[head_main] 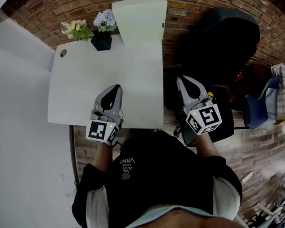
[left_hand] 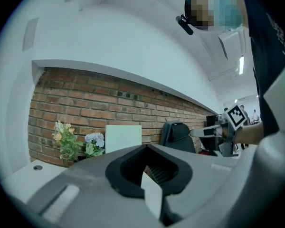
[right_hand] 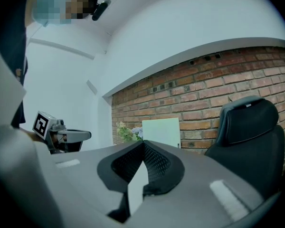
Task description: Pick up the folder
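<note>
A pale green folder point(head_main: 140, 19) stands upright against the brick wall at the far right of the white table point(head_main: 85, 103); it also shows as a pale rectangle, the folder point(left_hand: 123, 137) in the left gripper view and the folder point(right_hand: 161, 131) in the right gripper view. My left gripper point(head_main: 116, 87) is shut and empty over the table's near part, pointing at the wall. My right gripper point(head_main: 182, 79) is shut and empty, off the table's right edge, over the floor near the chair. Both are well short of the folder.
A black pot with flowers point(head_main: 101, 34) and a second flower bunch point(head_main: 76, 29) stand left of the folder. A cable hole point(head_main: 63, 53) marks the table's far left corner. A black office chair point(head_main: 223, 46) stands right of the table, blue chairs point(head_main: 263, 106) further right.
</note>
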Demonstrator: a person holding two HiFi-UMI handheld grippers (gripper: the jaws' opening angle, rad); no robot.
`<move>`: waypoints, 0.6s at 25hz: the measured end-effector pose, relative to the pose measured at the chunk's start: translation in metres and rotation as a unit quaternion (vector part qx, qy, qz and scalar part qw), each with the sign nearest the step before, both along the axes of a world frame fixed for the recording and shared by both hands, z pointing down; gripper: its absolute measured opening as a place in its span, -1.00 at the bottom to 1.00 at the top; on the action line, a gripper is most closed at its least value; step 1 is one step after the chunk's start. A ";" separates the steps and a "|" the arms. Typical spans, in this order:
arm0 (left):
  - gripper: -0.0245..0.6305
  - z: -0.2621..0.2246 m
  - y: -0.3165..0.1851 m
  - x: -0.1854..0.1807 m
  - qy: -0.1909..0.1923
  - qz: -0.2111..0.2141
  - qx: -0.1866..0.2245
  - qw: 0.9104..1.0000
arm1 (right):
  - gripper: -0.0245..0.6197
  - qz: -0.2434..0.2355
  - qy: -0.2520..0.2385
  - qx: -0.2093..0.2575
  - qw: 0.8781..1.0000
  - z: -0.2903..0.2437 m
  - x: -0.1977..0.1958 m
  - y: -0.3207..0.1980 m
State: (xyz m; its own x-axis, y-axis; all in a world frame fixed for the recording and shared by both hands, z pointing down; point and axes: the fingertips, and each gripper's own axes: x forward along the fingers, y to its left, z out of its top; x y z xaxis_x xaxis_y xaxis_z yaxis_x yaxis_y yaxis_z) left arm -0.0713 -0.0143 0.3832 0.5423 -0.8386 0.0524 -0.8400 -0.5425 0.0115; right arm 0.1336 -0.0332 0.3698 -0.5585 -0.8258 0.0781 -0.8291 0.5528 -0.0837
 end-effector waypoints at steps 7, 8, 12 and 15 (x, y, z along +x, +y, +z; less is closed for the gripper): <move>-0.93 -0.002 -0.024 -0.011 -0.007 0.006 -0.004 1.000 | -0.93 0.009 -0.009 -0.005 1.000 0.002 -0.010 -0.022; -0.93 -0.003 -0.029 -0.013 -0.007 0.010 -0.004 1.000 | -0.93 0.012 -0.007 -0.003 1.000 0.002 -0.013 -0.025; -0.93 -0.008 -0.045 -0.021 -0.010 0.032 -0.005 0.999 | -0.93 0.036 -0.008 0.001 0.999 -0.001 -0.021 -0.034; -0.93 -0.010 -0.059 -0.032 -0.016 0.047 -0.002 0.999 | -0.93 0.054 -0.010 0.003 0.998 -0.003 -0.028 -0.041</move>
